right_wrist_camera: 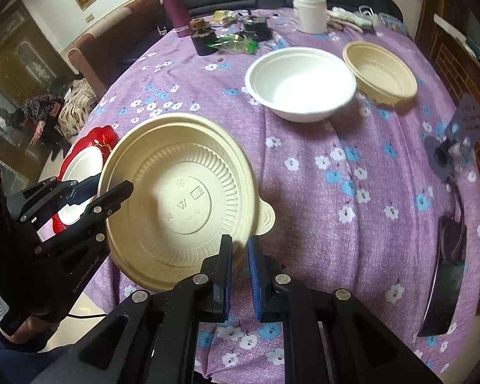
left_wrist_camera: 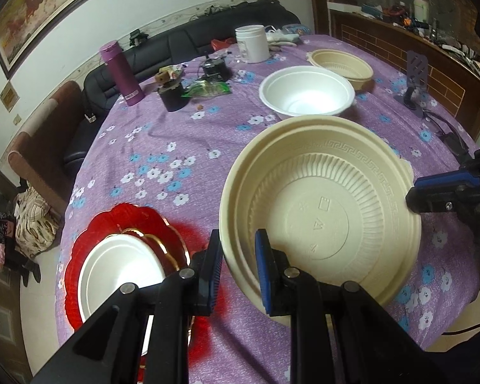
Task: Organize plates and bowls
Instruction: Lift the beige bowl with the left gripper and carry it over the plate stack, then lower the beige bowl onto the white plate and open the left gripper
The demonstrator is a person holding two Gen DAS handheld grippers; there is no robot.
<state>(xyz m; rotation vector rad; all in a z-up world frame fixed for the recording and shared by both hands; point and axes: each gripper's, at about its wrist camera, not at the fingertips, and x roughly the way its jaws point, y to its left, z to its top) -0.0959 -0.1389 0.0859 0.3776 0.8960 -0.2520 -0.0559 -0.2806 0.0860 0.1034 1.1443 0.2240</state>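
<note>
Ribbed cream plastic bowl [left_wrist_camera: 320,220] pinched at opposite rims by left hand-held gripper [left_wrist_camera: 238,265] and right hand-held gripper [right_wrist_camera: 239,275].

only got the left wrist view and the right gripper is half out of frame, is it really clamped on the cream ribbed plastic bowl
Observer: Yes. The right wrist view shows the right gripper shut on the cream ribbed plastic bowl at its rim, just beside a small round tab.
Operator: can you see my left gripper from there
Observer: Yes. The left gripper pinches the opposite rim, and a hand grips its handle at the lower left.
</note>
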